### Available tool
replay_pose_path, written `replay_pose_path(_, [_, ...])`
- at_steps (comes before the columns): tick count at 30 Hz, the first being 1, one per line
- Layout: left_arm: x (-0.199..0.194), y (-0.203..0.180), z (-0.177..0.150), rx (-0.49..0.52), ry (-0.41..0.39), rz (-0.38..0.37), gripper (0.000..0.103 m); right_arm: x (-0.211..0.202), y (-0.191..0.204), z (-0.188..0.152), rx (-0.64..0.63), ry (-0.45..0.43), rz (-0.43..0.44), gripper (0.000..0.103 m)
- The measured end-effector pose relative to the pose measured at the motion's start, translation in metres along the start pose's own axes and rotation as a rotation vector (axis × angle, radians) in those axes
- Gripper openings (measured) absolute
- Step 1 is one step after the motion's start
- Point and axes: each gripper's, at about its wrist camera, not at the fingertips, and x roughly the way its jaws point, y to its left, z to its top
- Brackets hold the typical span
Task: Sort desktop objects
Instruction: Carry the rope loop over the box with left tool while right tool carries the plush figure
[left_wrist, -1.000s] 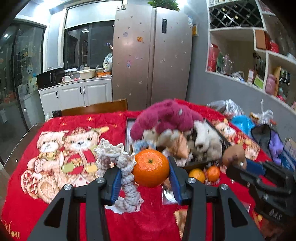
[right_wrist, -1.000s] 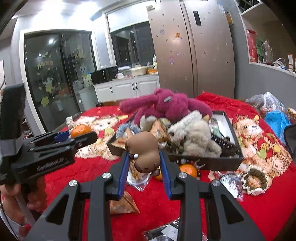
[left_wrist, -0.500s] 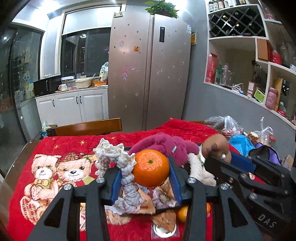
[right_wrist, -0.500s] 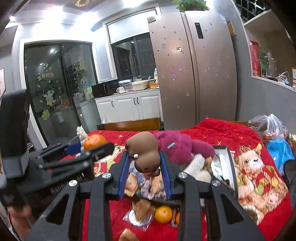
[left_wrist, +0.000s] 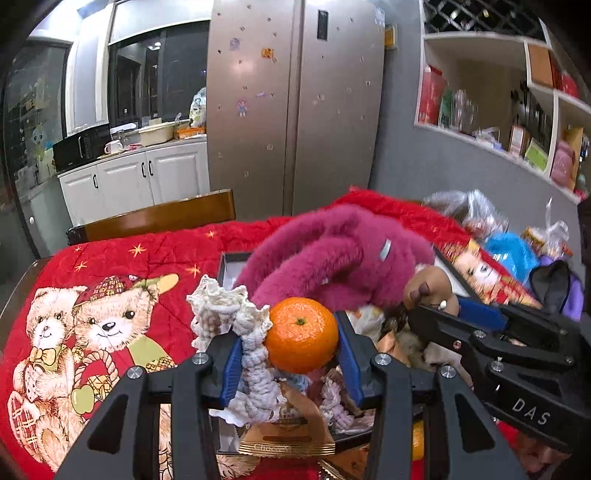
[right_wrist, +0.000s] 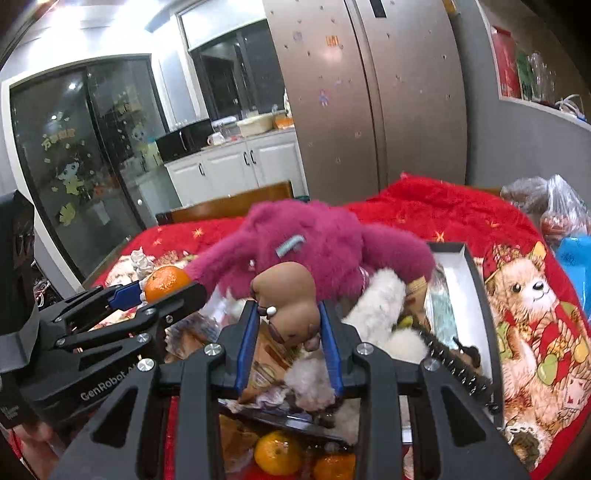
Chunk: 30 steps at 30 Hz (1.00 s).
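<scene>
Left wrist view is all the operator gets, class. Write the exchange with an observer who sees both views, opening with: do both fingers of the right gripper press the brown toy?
Observer: Yes. In the right wrist view both blue fingers of the right gripper press the brown toy.
Operator: Any loose fruit near the box?
Observer: Two oranges lie on the red cloth, just outside the near wall of the box.
Operator: Is the box's right end full?
Observer: No. Bare white floor shows there, beside a black spiked thing.
</scene>
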Motion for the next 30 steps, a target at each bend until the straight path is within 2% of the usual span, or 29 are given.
replay_pose_path(3, [0.007,-0.008,-0.006,0.039,0.016,0.023,0.046,0.009,0.000,-0.005,-0.019,0.018,-0.012,0.033])
replay_pose_path(7, [0.014,-0.003,-0.008,0.027,0.035,0.017,0.046,0.016,0.000,-0.008,-0.028,0.026,-0.023,0.033])
replay_pose_path(18, [0.028,-0.004,-0.016,0.040,0.070,0.064,0.046,0.025,0.007,-0.016,-0.049,0.045,-0.055,0.033])
replay_pose_path(25, [0.029,-0.004,-0.017,0.042,0.074,0.064,0.047,0.027,0.006,-0.016,-0.045,0.049,-0.050,0.033])
replay_pose_path(30, [0.030,-0.003,-0.016,0.037,0.076,0.060,0.047,0.029,0.000,-0.016,-0.003,0.061,-0.008,0.033])
